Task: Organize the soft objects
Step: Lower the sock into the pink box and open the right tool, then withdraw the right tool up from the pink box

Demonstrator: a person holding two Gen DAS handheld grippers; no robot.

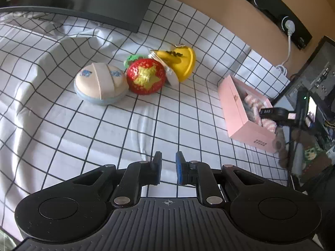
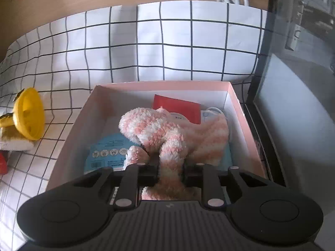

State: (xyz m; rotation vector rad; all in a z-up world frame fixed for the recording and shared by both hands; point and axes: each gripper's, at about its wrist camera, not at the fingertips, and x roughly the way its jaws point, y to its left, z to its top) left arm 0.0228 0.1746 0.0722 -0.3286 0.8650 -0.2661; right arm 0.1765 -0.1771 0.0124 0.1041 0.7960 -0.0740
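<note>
A white grid-patterned cloth (image 1: 146,115) fills the left wrist view; the empty left gripper (image 1: 168,167) sits shut at lower centre. A round pastel toy (image 1: 100,83), strawberry toy (image 1: 146,76) and yellow toy (image 1: 180,61) cluster mid-frame, with the pink box (image 1: 240,113) at right.

In the right wrist view, the right gripper (image 2: 170,167) clamps a fluffy pink-and-white sock (image 2: 159,129) over the box.

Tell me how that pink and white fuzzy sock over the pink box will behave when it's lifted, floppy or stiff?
Probably floppy: the fuzzy sock droops in folds on both sides of the right tongs. Likely light for its size, being fluffy pile. Its loose ends may snag the pink box rim or drag the packets beneath.
</note>
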